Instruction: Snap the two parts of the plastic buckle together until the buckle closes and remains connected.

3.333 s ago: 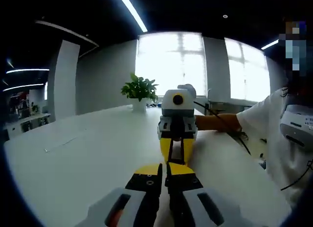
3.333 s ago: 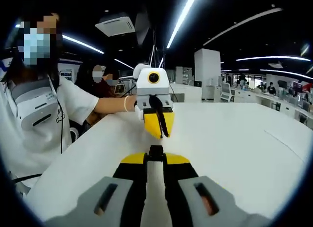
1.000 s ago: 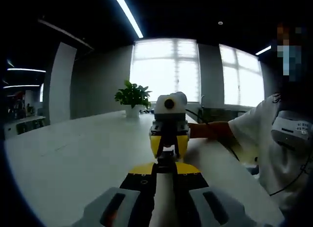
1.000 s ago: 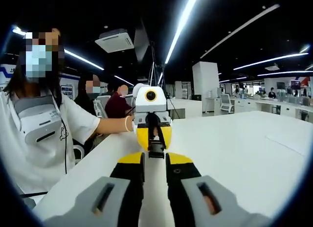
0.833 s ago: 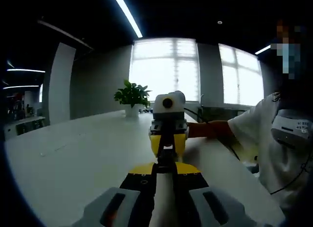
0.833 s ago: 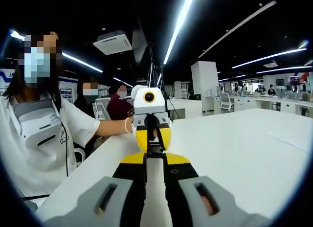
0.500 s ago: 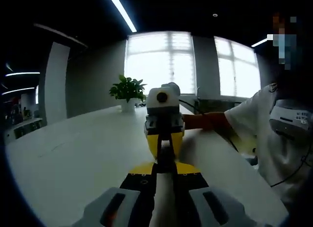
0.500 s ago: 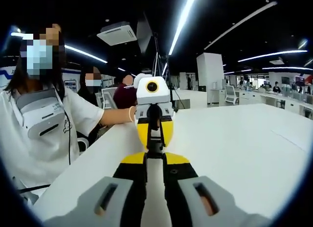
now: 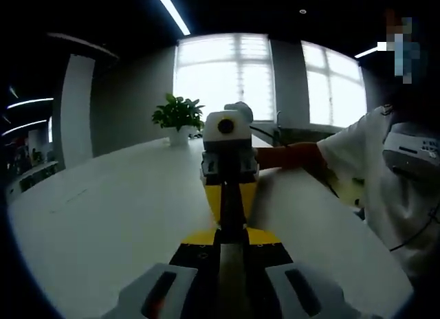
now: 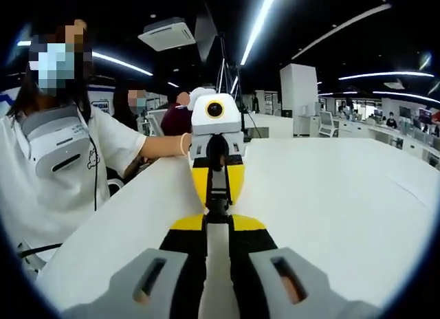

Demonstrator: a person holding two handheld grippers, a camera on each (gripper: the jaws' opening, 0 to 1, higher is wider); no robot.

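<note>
Buckle (image 10: pixel 217 201) halves light, stiff, slick; L gripper (image 9: pixel 232 231) & R gripper (image 10: pixel 218 221) each clamped on one, above table (image 10: pixel 330 195).

A dark plastic buckle (image 10: pixel 216 199) is held above the white worktop (image 10: pixel 330 195), bridging the tips of the two facing claws. In the right gripper view it is seen as a narrow, upright dark piece between the near claw's tips and the opposite claw's yellow tips. Whether its two halves are latched cannot be told. In the left gripper view, the buckle (image 9: pixel 231 216) is likewise seen edge-on.
</note>
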